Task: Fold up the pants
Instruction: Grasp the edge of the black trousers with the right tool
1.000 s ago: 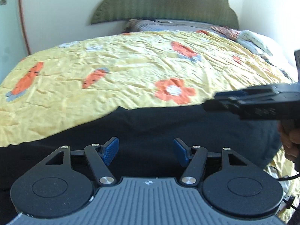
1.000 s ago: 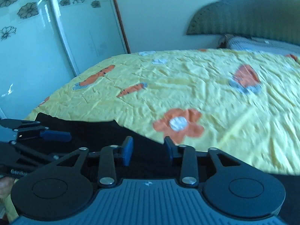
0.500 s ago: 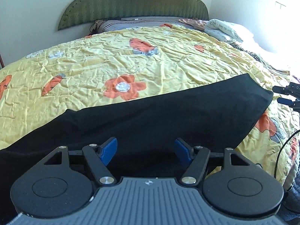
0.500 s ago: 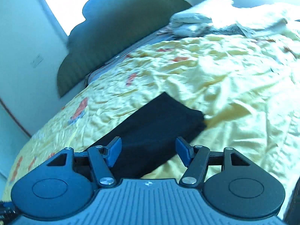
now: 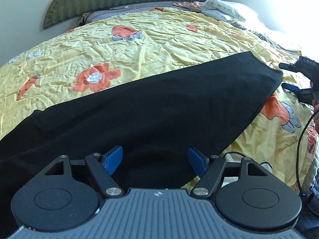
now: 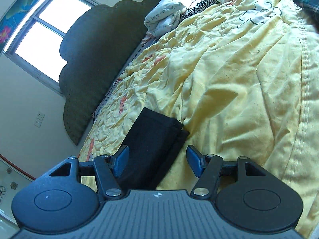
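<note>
1. Two risks we see: pants (image 5: 151,107) lie flat on the bed (image 5: 159,45); both grippers, left (image 5: 155,160) and right (image 6: 157,163), have jaws spread (holding nothing).
2. We might pinch only one layer, or snag the quilt.

The plain black fabric pants (image 5: 163,107) lie flat and smooth across the yellow flowered bedspread (image 5: 159,43), a long slanted band with layered, squared-off ends (image 6: 159,131) near the bed's edge.

We see matt black cloth pants (image 5: 159,103) on a crinkled, faintly shiny yellow quilt (image 5: 159,45).
</note>
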Available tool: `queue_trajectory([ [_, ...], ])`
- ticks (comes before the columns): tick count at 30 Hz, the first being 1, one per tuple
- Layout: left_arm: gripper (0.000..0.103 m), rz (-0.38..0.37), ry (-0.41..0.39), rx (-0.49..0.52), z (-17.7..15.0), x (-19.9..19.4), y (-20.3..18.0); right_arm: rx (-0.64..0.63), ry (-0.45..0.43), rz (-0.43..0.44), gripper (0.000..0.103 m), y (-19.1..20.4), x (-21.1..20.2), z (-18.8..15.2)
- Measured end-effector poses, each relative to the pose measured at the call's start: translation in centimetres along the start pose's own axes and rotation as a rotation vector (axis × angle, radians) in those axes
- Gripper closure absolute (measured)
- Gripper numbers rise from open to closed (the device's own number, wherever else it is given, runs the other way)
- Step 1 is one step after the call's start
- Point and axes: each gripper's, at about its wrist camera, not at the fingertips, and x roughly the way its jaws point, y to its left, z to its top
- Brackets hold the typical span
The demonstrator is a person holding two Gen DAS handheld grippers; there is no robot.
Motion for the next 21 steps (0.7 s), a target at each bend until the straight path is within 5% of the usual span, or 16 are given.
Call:
queue_trajectory([
  [8, 0.028, -0.020, -0.013, -0.019, 0.2, -0.3, -0.2, 0.146, 0.050, 0.138, 0.041, -0.5, 0.8, -0.4],
  [13, 0.028, -0.035, -0.015, -0.057, 0.8, -0.2, 0.0, 0.107, 0.007, 0.099, 0.044, 0.2, 2.1, -0.3],
  [21, 0.026, -0.099, 0.039, -0.175, 2.4, 0.5, 0.7, 0.095, -0.032, 0.015, 0.087, 0.0, 4.1, -0.5],
])
